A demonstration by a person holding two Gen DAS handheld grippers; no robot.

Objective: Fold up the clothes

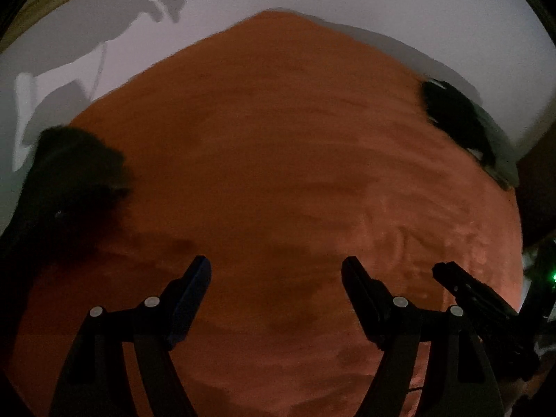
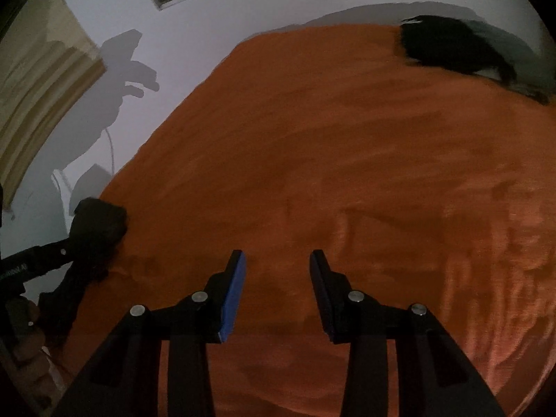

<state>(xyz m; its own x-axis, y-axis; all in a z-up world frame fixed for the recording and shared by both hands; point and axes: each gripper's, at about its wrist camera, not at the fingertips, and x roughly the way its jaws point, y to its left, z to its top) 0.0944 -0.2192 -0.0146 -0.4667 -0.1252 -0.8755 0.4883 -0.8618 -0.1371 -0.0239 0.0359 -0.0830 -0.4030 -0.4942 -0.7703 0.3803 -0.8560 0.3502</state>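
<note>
Blur smears the orange cloth (image 1: 278,146) — both grippers (left (image 1: 276,278) wide, right (image 2: 277,260) narrower) gape empty.

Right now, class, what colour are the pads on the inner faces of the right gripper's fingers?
Blue. The pads show best in the right wrist view.

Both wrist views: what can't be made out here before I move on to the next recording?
- Dark garment, left wrist view: dim and blurred, so its type and any folds are unreadable.
- Second dark garment, right wrist view: motion blur smears its outline against grey cloth behind it.
- Orange cover: the near edge is cut off by the frame in both views.
- Right gripper, left wrist view: only partly shown at the frame's edge.
</note>
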